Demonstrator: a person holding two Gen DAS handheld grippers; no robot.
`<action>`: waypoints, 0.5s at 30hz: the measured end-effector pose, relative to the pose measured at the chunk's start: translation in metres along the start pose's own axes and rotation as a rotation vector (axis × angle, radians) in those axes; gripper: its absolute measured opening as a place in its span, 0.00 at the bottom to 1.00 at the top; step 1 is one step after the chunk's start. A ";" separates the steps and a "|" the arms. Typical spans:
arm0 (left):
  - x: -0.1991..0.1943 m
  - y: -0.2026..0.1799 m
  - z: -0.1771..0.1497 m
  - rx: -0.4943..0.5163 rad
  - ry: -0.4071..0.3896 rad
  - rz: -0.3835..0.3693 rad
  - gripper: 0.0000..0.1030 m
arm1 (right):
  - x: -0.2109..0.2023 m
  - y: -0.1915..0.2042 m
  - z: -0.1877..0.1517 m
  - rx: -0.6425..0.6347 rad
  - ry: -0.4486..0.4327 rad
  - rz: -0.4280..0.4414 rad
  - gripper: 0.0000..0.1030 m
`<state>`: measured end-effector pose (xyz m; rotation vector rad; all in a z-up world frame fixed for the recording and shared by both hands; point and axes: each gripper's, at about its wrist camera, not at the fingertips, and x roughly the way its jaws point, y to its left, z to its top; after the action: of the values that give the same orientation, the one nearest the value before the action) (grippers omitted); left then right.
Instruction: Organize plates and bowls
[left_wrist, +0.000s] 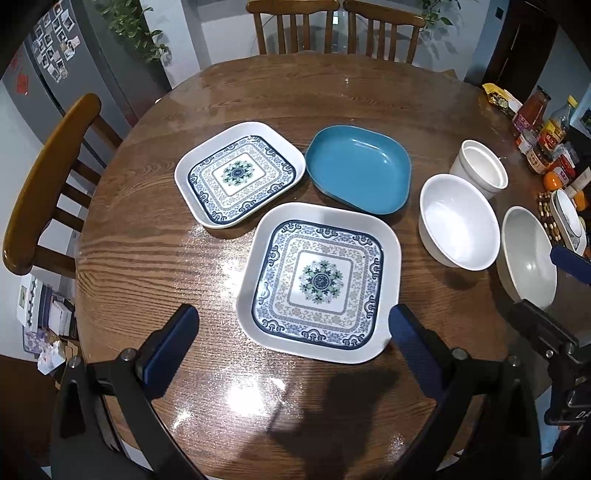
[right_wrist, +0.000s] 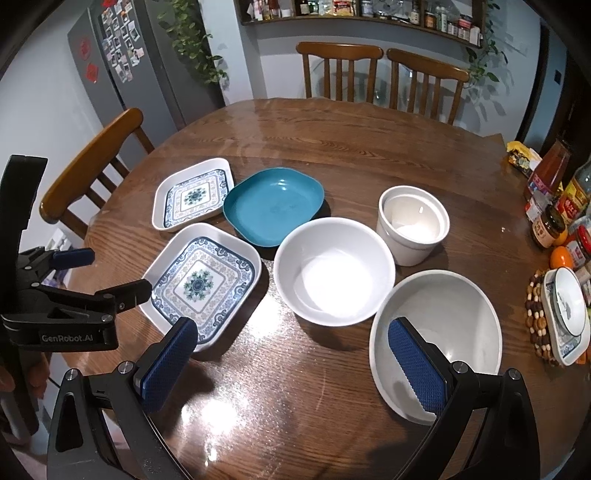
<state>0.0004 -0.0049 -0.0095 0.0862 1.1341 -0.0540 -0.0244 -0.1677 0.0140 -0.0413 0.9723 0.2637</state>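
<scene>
Two square blue-patterned plates lie on the round wooden table (left_wrist: 258, 96), the near plate (left_wrist: 317, 280) (right_wrist: 201, 286) and the far plate (left_wrist: 238, 173) (right_wrist: 194, 194). A teal dish (left_wrist: 360, 171) (right_wrist: 273, 205) sits behind them. To the right stand a white bowl (left_wrist: 458, 221) (right_wrist: 334, 269), a white cup (left_wrist: 480, 166) (right_wrist: 412, 223) and a large grey bowl (left_wrist: 526, 254) (right_wrist: 443, 325). My left gripper (left_wrist: 291, 321) (right_wrist: 110, 275) is open, straddling the near plate's front edge. My right gripper (right_wrist: 291, 332) (left_wrist: 550, 284) is open, one finger over the grey bowl's near rim.
Sauce bottles and jars (right_wrist: 554, 206), oranges (right_wrist: 561, 256) and a small dish on a beaded trivet (right_wrist: 565, 314) crowd the table's right edge. Wooden chairs stand at the far side (right_wrist: 380, 70) and at the left (right_wrist: 88, 166). A fridge (right_wrist: 140, 66) is behind.
</scene>
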 end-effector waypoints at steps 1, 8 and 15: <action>0.000 -0.001 0.000 0.004 -0.001 -0.001 0.99 | -0.001 -0.001 -0.001 0.003 0.000 -0.001 1.00; -0.006 -0.007 -0.002 0.022 -0.016 -0.004 0.99 | -0.008 -0.002 -0.002 0.003 -0.010 -0.008 1.00; -0.004 -0.013 -0.003 0.040 -0.014 -0.012 0.99 | -0.009 -0.008 -0.006 0.027 -0.008 -0.018 1.00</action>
<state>-0.0049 -0.0173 -0.0072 0.1146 1.1195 -0.0882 -0.0324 -0.1783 0.0174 -0.0244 0.9665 0.2343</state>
